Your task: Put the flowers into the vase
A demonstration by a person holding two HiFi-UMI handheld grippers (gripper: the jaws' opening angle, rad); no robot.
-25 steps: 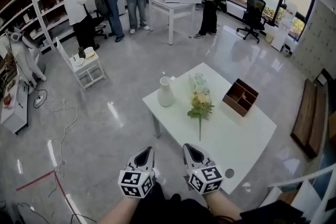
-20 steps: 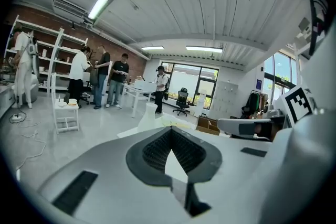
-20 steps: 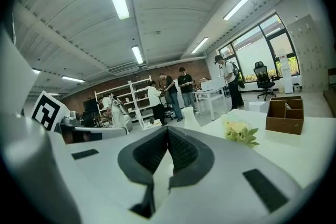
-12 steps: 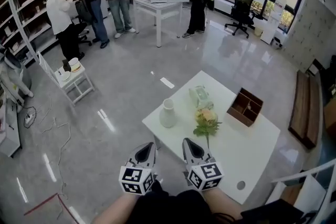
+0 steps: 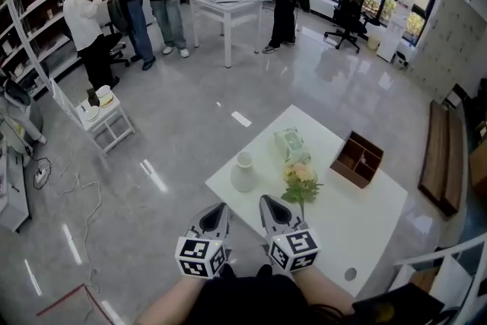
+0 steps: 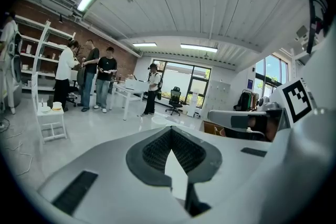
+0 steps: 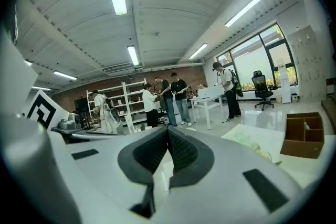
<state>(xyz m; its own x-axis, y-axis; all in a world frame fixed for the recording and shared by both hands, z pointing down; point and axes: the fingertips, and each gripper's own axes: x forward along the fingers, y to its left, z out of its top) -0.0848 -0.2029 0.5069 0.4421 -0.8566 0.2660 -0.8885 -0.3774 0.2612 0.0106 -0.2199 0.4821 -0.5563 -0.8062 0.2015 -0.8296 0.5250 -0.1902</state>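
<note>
White rectangular table [image 5: 365, 228] ahead of and below both sets of jaws; tips of the right gripper [image 5: 267, 202] seen over its near edge, tips of the left gripper [image 5: 218, 208] just off that edge, over grey polished floor [image 5: 152, 224]. Brown wooden compartment box [image 5: 358, 158] on the table, well ahead of the right jaws and off to their right, open side up. Bunch of yellow and peach flowers with green leaves [image 5: 301, 183] lying flat on the table just ahead of the right jaws and slightly to their right, blooms at the far end, stem end nearest the jaws. White narrow-necked vase [image 5: 243, 173] upright on the table ahead of the left jaws and slightly to their right, mouth open upward, apart from the flowers. Pale green packet in clear plastic wrap [image 5: 291, 143] beyond the blooms, farther from the jaws than the vase. Left jaws closed together, pads meeting, nothing between. Right jaws likewise pressed together and empty. Both grippers side by side, near each other, pointing toward the table.
</note>
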